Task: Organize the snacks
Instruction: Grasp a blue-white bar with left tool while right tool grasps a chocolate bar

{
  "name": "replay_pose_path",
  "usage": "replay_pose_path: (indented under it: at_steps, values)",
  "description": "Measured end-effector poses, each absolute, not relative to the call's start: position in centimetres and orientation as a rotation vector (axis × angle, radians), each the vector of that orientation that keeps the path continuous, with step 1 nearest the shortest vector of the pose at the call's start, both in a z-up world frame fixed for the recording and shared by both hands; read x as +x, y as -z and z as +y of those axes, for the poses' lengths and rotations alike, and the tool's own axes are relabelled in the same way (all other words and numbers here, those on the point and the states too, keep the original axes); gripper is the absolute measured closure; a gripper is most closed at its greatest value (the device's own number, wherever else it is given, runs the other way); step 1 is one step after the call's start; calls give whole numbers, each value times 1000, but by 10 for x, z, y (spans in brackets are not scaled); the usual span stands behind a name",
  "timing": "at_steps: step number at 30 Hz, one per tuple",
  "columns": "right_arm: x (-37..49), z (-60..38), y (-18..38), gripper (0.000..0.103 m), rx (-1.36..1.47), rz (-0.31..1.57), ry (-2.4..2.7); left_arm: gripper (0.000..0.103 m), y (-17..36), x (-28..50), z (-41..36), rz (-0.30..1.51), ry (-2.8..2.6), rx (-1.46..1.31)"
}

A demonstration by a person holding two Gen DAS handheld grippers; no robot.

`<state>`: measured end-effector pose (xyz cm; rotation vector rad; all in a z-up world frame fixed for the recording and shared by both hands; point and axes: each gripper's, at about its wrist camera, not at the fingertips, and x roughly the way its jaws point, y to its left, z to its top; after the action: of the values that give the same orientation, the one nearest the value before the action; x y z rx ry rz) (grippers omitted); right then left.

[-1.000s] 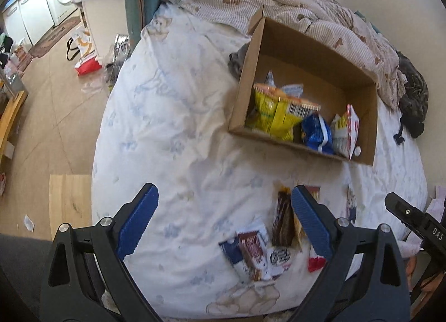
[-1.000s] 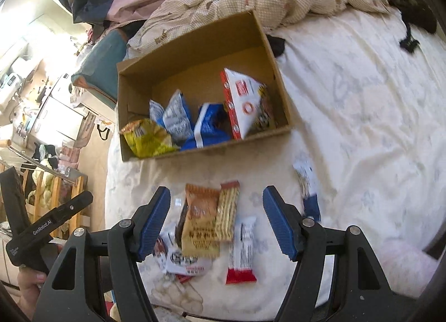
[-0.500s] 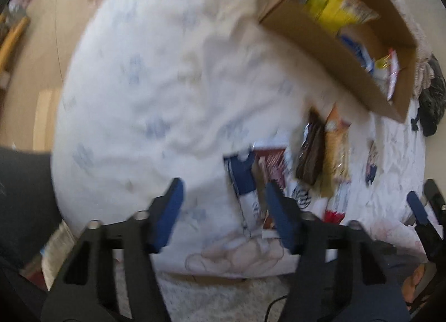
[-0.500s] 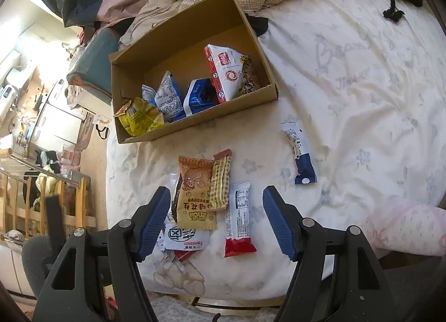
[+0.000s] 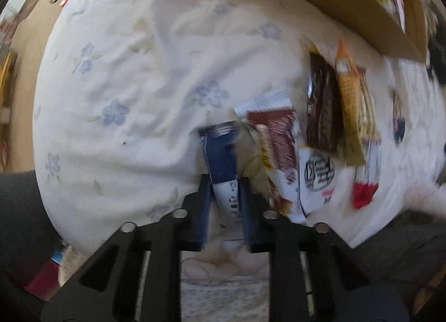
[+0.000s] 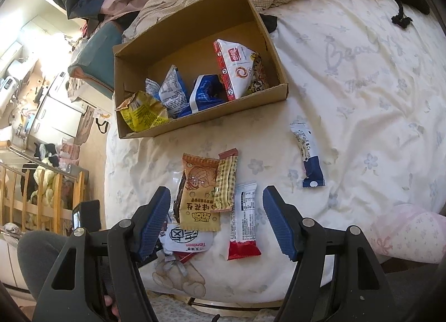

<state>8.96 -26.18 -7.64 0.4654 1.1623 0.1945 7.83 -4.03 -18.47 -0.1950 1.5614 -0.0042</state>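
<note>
Your left tongs (image 5: 224,196) are closed on the blue bar (image 5: 221,163) at the near edge of the bed (image 5: 117,76), left of the snack pile. Lift it straight up first, so the red pack (image 5: 280,152) beside it does not drag, then carry it to the box (image 6: 195,51). Your right tongs (image 6: 216,221) hang open above the pile. Half a second ago the left tongs were open around the bar; now they pinch its white end.

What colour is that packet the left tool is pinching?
Dark blue and white packet, clearest in left wrist view.
</note>
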Motion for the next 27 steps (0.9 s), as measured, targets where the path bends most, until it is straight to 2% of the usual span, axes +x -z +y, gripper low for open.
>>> replay_pose_path:
  at_steps: [5,12,15,20,23,27]
  values:
    - [90,-259,79,31,460,1170,-208,90,164,83,-23,1559,5,-209]
    - [97,-235,94,31,526,1246,-336,90,92,107,-2,1453,43,-65]
    - [99,-211,97,36,456,1271,-375,90,77,113,10,1402,29,-22]
    - [103,-168,109,59,393,1350,-479,90,83,115,23,1370,35,-28]
    - [105,-138,122,66,340,1415,-543,90,80,117,29,1363,35,-72]
    - [105,-106,139,68,229,1472,-566,90,71,117,32,1325,30,-71]
